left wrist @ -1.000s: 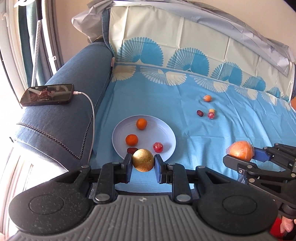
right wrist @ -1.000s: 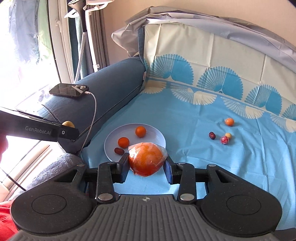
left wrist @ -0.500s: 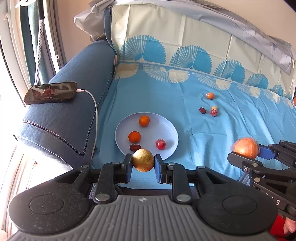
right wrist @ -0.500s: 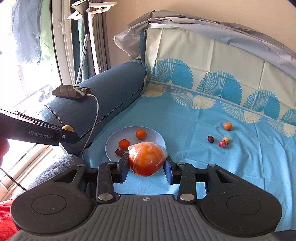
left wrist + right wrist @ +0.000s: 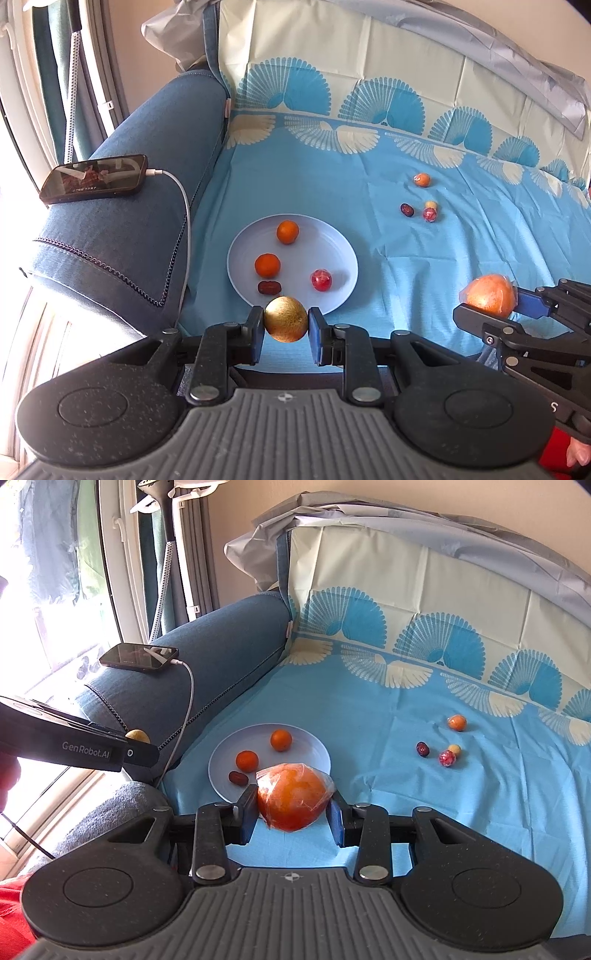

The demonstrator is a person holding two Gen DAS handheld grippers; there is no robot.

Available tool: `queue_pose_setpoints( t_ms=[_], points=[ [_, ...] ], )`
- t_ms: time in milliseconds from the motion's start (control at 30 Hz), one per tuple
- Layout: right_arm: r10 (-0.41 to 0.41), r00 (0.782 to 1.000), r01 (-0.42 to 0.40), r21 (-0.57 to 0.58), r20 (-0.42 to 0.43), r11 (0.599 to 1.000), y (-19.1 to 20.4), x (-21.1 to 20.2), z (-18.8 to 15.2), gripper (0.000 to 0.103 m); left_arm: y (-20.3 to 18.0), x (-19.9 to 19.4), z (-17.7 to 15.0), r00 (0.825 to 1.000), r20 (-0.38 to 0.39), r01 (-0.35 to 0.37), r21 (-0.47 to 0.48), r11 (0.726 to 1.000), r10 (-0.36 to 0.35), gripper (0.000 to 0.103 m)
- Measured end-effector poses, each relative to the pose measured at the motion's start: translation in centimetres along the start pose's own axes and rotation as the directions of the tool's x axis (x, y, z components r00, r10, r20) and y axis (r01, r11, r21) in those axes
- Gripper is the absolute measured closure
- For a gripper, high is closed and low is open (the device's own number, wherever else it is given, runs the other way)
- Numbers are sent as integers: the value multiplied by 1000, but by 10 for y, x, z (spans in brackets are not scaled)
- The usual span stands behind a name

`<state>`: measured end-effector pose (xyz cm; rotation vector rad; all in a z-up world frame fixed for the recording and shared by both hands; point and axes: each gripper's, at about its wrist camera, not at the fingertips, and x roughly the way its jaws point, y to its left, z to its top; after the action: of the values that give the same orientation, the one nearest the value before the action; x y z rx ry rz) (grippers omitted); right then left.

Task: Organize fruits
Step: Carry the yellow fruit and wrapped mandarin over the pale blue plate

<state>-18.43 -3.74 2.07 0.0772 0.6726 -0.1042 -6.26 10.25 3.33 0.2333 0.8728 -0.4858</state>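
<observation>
Golden and faintly dimpled, the small round fruit point(image 5: 286, 319) sits pinched between the jaws of the left gripper point(image 5: 286, 326), just short of the near rim of the pale plate point(image 5: 343, 254). The right gripper point(image 5: 291, 810) has its jaws clamped on a larger orange fruit point(image 5: 291, 797) sealed in crinkly clear film, also near the plate's rim.

Ahead of the left jaws the smooth, shallow plate already carries two glossy tangerines point(image 5: 267, 265), a wrinkled dark date point(image 5: 269, 287) and a red wrapped sweet-like ball point(image 5: 320, 279). Far beyond and to the right, four small pieces point(image 5: 423, 180) lie loose on the blue sofa cover point(image 5: 406, 295).

My worry is rolling: both held fruits are round and the plate nearly flat, so a release from height could send one off the rim or knock its neighbours. The film is slippery and may slide in the pads. Both grippers converging on one plate could collide.
</observation>
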Motion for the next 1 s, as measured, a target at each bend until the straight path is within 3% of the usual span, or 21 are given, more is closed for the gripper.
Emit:
queue_pose_setpoints(
  t_ms=[1000],
  points=[
    [19,997,-19,3,-75,1000,-12,89,27,62,17,82,53,997,-81,-23,-19,1000,21,76]
  ],
)
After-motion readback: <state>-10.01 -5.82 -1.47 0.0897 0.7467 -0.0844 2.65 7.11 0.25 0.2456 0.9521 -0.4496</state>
